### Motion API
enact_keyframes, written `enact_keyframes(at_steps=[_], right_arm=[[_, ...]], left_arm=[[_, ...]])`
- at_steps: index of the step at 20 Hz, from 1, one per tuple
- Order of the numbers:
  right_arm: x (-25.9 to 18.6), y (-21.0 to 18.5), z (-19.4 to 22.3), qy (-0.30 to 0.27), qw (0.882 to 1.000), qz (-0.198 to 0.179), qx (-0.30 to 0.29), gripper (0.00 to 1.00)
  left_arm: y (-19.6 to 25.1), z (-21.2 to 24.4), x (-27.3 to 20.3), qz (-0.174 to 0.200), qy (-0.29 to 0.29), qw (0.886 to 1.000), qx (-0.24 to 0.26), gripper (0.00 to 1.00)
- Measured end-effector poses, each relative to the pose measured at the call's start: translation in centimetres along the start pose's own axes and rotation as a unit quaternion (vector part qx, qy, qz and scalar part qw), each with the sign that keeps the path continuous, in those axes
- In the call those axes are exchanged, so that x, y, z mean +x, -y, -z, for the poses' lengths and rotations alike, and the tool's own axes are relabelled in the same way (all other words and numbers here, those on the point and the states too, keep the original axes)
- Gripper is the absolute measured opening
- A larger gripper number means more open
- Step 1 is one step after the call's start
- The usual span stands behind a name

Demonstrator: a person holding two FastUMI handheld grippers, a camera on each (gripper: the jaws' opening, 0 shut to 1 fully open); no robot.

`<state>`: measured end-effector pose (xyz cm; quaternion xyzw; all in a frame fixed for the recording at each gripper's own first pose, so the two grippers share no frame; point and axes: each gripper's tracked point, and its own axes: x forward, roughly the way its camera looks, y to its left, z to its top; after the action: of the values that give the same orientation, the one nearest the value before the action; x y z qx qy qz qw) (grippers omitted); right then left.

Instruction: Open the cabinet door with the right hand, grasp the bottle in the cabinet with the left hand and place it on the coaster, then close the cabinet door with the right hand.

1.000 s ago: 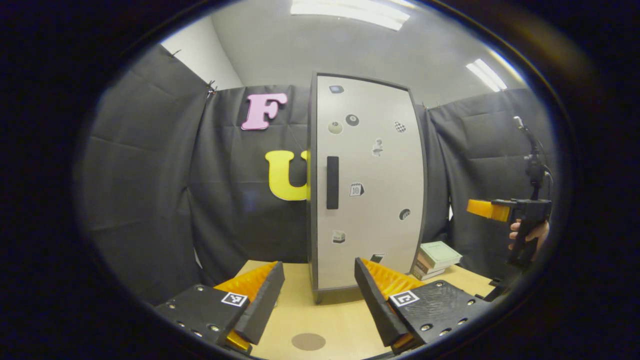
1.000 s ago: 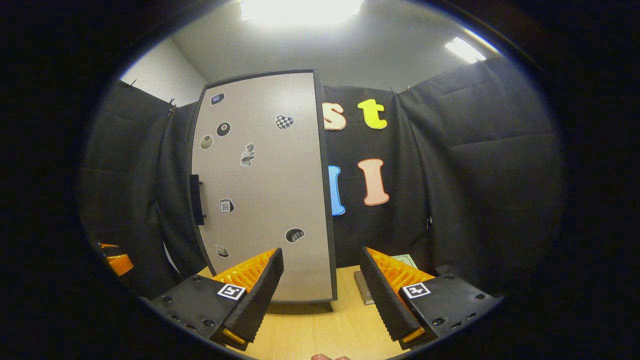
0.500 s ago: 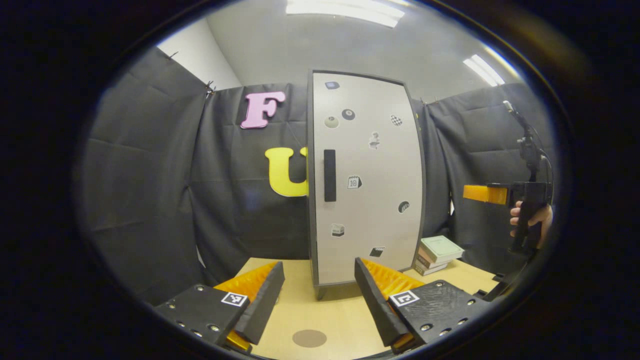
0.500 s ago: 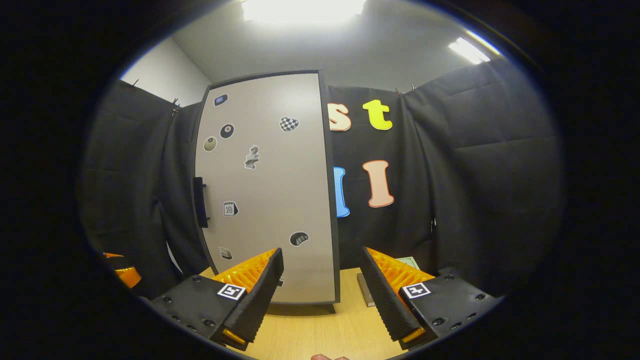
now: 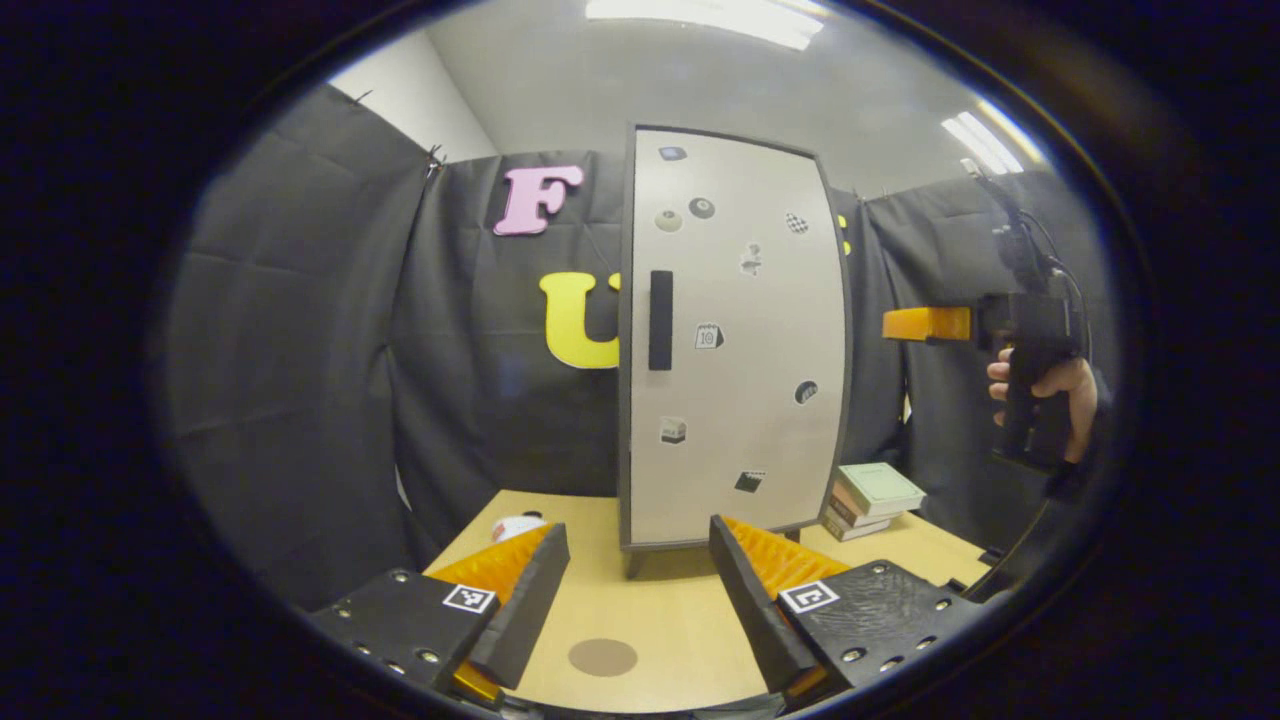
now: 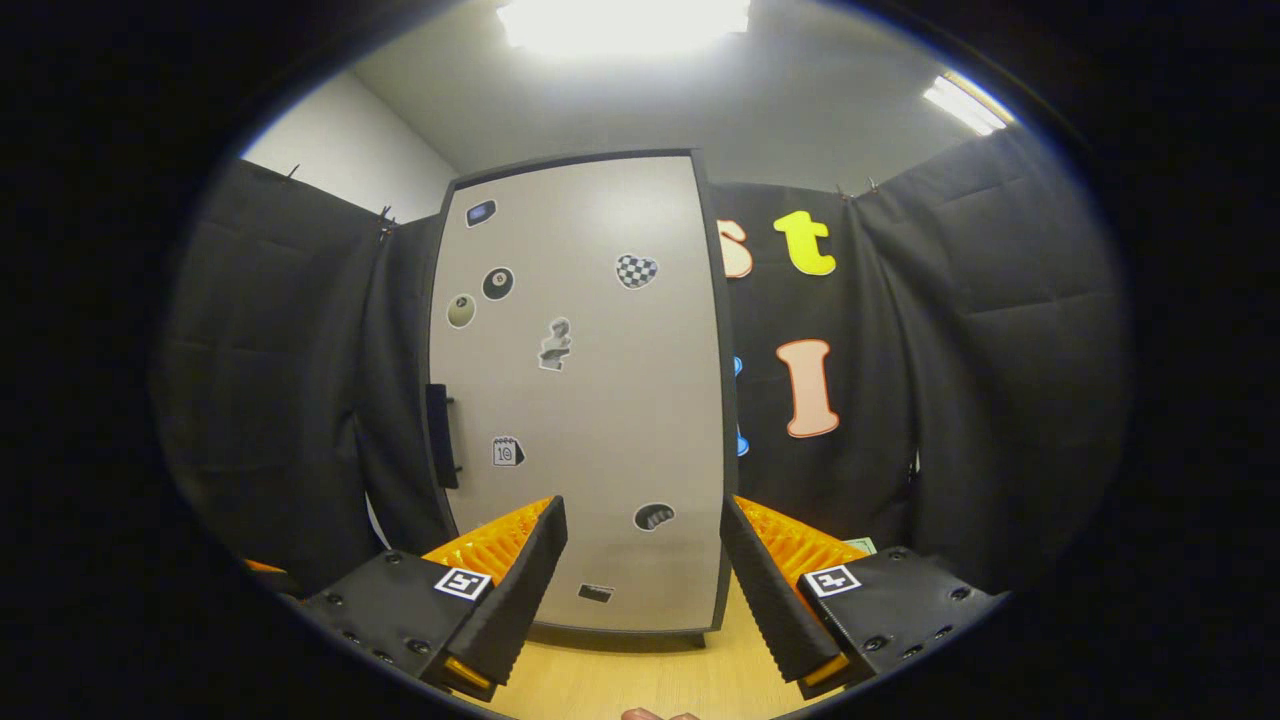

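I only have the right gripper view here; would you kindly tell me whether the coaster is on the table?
Observer: Yes. The round brown coaster lies on the table in front of the closed cabinet, near the open left hand-held gripper.
Operator: Thank you. Where is my right hand-held gripper relative to the door?
Observer: A hand holds it off to the cabinet's right, apart from the door and far from the handle at the door's left edge.
Operator: Is anything else on the table?
Observer: A stack of books sits beside the cabinet's right side.
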<state>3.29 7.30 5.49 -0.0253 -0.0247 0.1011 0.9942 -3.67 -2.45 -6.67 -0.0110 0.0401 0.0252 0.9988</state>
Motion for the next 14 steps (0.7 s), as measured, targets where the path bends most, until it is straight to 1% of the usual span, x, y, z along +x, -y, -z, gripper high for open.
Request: enact_keyframes(at_steps=[2,4,8,11,12,13,14], right_arm=[[1.2,-1.4,-0.8,0.002,1.000,-0.012,-0.013,0.98],[2.4,-3.1,-1.2,0.000,1.000,-0.021,-0.020,0.98],[4.6,-7.8,-1.8,-0.003,0.998,-0.060,-0.021,0.98],[6.2,-10.6,-2.8,0.017,0.997,-0.077,-0.019,0.98],[6.9,-11.4,-2.9,0.017,0.996,-0.082,-0.017,0.97],[7.6,-12.2,-2.9,0.016,0.996,-0.087,-0.015,0.97],[8.3,-13.1,-2.9,0.015,0.996,-0.091,-0.011,0.98]], left_arm=[[-1.1,0.6,-0.1,-0.018,-0.004,1.000,0.004,0.85],[-2.5,1.2,-0.4,-0.035,-0.006,0.999,0.010,0.87],[-5.2,2.4,-1.1,-0.063,-0.015,0.998,-0.013,0.86],[-7.7,3.1,-1.9,-0.090,-0.021,0.995,-0.031,0.86],[-8.6,3.4,-2.3,-0.103,-0.025,0.994,-0.031,0.85],[-9.4,3.6,-2.5,-0.115,-0.028,0.993,-0.026,0.87],[-10.1,3.8,-2.7,-0.126,-0.029,0.991,-0.020,0.85]])
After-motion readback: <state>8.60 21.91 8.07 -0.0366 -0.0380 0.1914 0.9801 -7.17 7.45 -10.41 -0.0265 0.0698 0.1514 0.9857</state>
